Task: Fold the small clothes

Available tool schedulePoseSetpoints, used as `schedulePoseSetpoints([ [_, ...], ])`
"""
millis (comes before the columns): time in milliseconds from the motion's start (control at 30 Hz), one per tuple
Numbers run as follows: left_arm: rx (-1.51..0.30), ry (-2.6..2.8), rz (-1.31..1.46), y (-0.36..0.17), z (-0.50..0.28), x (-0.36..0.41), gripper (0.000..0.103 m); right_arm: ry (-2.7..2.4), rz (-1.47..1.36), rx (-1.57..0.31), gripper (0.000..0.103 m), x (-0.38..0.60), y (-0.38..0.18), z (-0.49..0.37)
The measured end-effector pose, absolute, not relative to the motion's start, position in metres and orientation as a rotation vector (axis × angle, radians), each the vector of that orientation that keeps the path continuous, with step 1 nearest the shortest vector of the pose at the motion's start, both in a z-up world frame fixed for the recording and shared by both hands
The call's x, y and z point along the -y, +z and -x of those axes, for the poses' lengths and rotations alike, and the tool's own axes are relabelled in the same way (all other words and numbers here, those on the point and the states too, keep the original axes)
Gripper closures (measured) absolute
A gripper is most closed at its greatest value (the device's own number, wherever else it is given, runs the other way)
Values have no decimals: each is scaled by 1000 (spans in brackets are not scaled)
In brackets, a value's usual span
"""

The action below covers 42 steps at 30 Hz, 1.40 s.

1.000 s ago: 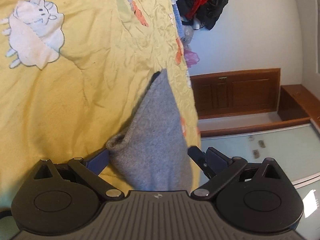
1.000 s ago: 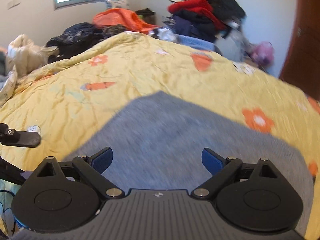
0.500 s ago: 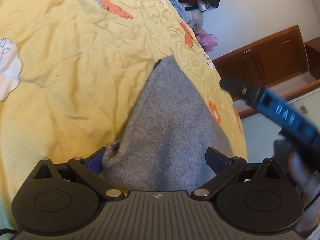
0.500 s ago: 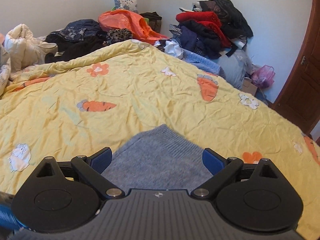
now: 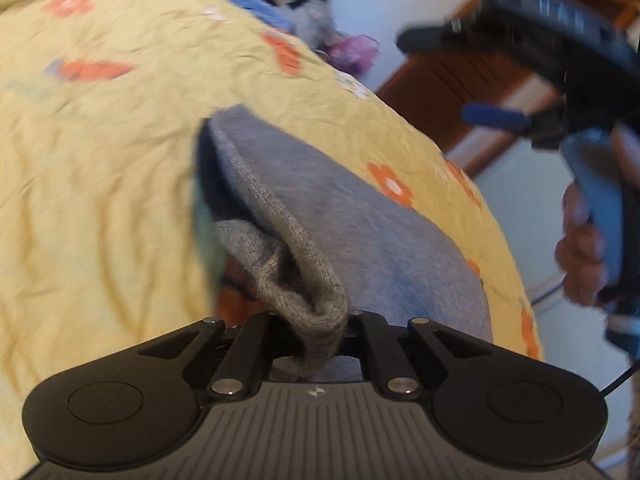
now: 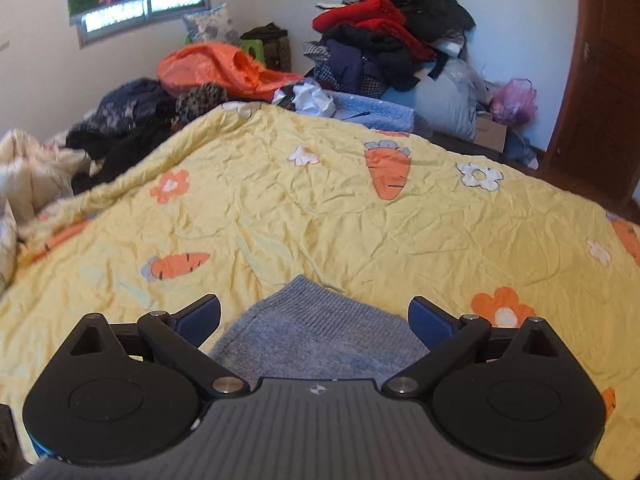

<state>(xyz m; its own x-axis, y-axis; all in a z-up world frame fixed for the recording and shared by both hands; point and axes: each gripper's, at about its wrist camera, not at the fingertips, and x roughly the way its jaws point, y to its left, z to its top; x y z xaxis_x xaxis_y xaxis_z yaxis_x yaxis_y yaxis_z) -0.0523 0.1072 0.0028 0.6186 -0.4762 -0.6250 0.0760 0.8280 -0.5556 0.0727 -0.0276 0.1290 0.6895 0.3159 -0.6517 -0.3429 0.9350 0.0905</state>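
A grey knitted garment [image 5: 360, 232] lies on the yellow carrot-print quilt [image 5: 100, 180]. My left gripper [image 5: 320, 320] has its jaws closing tight on a bunched edge of the garment, and that edge is lifted off the quilt with a dark fold beneath it. In the right wrist view the garment [image 6: 320, 340] lies flat just below my right gripper [image 6: 314, 312], which is open and holds nothing. The right gripper [image 5: 432, 76] also shows in the left wrist view, up at the right in a person's hand [image 5: 580, 240].
The quilt [image 6: 320, 208] covers the bed. At its far edge lie an orange cloth [image 6: 224, 68], dark clothes [image 6: 120, 120] and a tall pile of red and black clothes [image 6: 392, 40]. A brown wooden door [image 6: 600, 100] stands at the right.
My left gripper went from wide open to shut on the garment's edge, rolled and lifted it. The right gripper rose and drew back, so less of the garment fills its view.
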Motion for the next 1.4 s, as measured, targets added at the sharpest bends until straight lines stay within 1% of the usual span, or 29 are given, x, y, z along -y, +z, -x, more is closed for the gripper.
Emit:
schedulePoseSetpoints([
  [67, -857, -365, 408, 9, 48, -76, 97, 361, 23, -700, 3, 49, 141, -65],
  [133, -865, -386, 278, 9, 43, -40, 97, 342, 29, -677, 1, 69, 147, -59],
  [267, -898, -386, 113, -8, 34, 11, 96, 372, 72, -741, 1, 89, 133, -64],
  [367, -871, -362, 36, -14, 39, 28, 96, 422, 62, -830, 0, 85, 108, -83],
  [500, -876, -359, 62, -16, 36, 24, 96, 454, 124, -947, 1, 59, 71, -124],
  [567, -875, -362, 78, -16, 38, 20, 96, 411, 148, -972, 1, 57, 57, -143],
  [633, -871, -366, 88, -16, 40, 19, 96, 469, 59, -1012, 1, 63, 47, -157],
  [700, -867, -371, 99, -17, 41, 18, 96, 523, -117, -1079, 1, 75, 37, -168],
  [833, -868, -386, 117, -17, 41, 16, 96, 541, -341, -1125, 1, 89, 17, -183],
  [1000, -873, -393, 135, -18, 37, 8, 96, 643, -397, -1160, 1, 75, 3, -191],
  [1033, -873, -394, 137, -18, 37, 7, 96, 645, -365, -1171, 3, 69, 2, -190],
  [1067, -874, -393, 141, -18, 37, 6, 96, 652, -320, -1156, 8, 62, 4, -186],
  [1100, -875, -392, 148, -17, 37, 4, 96, 676, -268, -1127, 23, 57, 7, -181],
  [1133, -877, -390, 150, -17, 36, 4, 96, 656, -208, -1116, 50, 52, 9, -179],
  [1167, -878, -389, 152, -17, 35, 3, 96, 607, -165, -1131, 70, 48, 8, -179],
  [1200, -882, -389, 158, -16, 35, 2, 96, 592, -157, -1134, 83, 47, 8, -178],
  [1400, -873, -403, 229, -17, 34, -12, 96, 574, -205, -1102, 83, 46, 12, -172],
])
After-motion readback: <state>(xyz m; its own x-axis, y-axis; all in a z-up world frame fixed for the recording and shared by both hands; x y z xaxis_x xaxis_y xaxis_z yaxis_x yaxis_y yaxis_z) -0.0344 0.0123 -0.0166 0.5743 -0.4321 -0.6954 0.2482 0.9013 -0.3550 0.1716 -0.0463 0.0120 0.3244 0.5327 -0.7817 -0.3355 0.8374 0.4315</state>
